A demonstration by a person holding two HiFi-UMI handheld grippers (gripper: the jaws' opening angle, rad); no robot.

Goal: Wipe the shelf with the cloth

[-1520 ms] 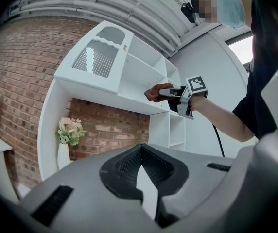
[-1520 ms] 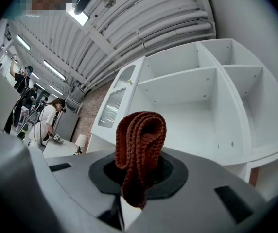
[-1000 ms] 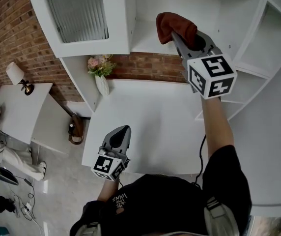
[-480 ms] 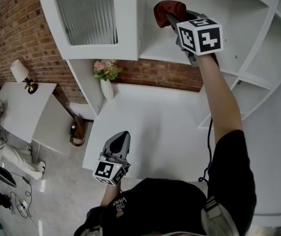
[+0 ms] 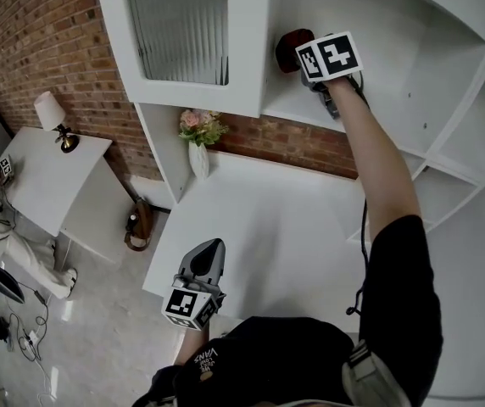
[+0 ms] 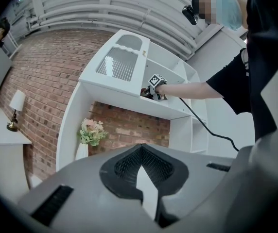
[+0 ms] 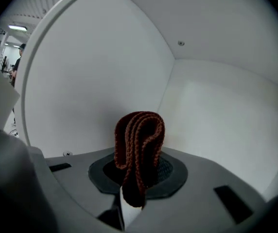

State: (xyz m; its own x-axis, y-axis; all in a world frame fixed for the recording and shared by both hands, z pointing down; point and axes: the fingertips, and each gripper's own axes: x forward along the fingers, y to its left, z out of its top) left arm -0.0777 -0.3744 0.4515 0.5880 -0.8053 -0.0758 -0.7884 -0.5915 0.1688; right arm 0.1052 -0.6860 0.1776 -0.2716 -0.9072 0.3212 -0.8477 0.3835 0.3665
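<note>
Right gripper (image 5: 300, 51): jaws pinching the folded rust-red cloth (image 7: 139, 140); the arm now reaches further up and in than a second ago.
Cloth: inside the upper shelf (image 5: 306, 108) compartment, near its back corner; earlier it hung in front of the shelf's edge. Whether it touches the board, I cannot tell.
Left gripper (image 5: 209, 248): jaws pressed together, nothing between them; still low over the front of the white bench (image 5: 268, 210).
</note>
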